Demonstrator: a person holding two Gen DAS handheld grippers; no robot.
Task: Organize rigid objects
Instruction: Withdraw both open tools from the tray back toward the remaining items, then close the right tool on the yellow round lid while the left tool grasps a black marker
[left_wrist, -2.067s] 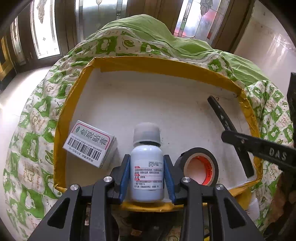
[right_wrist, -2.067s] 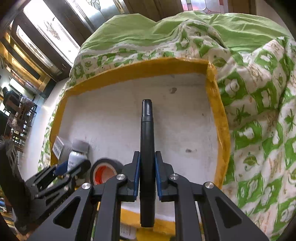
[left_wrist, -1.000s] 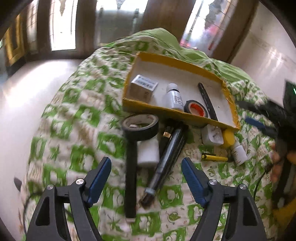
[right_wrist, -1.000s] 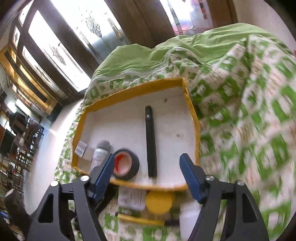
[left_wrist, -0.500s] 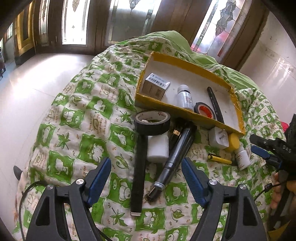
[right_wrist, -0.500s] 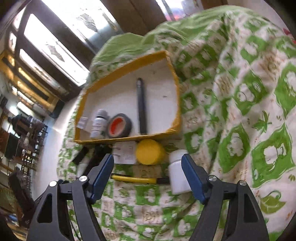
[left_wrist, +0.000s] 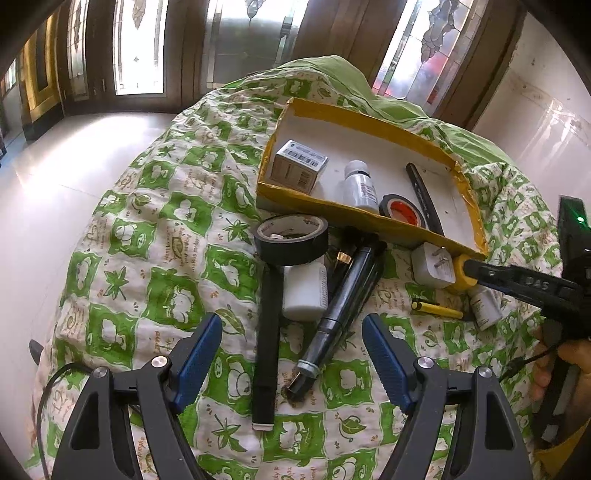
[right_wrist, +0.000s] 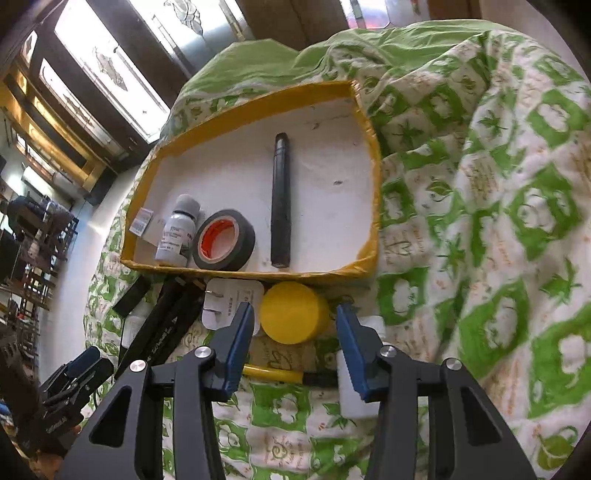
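A yellow-rimmed tray (left_wrist: 369, 123) (right_wrist: 255, 101) lies on the green quilt. It holds a small box (left_wrist: 297, 165), a white bottle (left_wrist: 360, 188) (right_wrist: 176, 230), a red-cored tape roll (left_wrist: 402, 209) (right_wrist: 223, 239) and a black stick (right_wrist: 280, 199). In front of the tray lie a black tape roll (left_wrist: 291, 239), a black pen (left_wrist: 338, 308), a long black bar (left_wrist: 266, 343), a white block (left_wrist: 304, 288), a plug (left_wrist: 433, 265) and a yellow cylinder (right_wrist: 293, 312). My left gripper (left_wrist: 291, 356) is open above the bar and pen. My right gripper (right_wrist: 295, 338) is open, its fingers on either side of the yellow cylinder.
A yellow pencil (left_wrist: 437, 309) (right_wrist: 273, 373) and a small white bottle (left_wrist: 485, 304) (right_wrist: 351, 391) lie near the right gripper. The quilt mounds up behind and to the right of the tray. Tiled floor (left_wrist: 55, 184) lies off the bed's left edge.
Both grippers let go of the bottle and the black stick in the tray, opened and pulled back. The right gripper has since dropped closer around the yellow cylinder.
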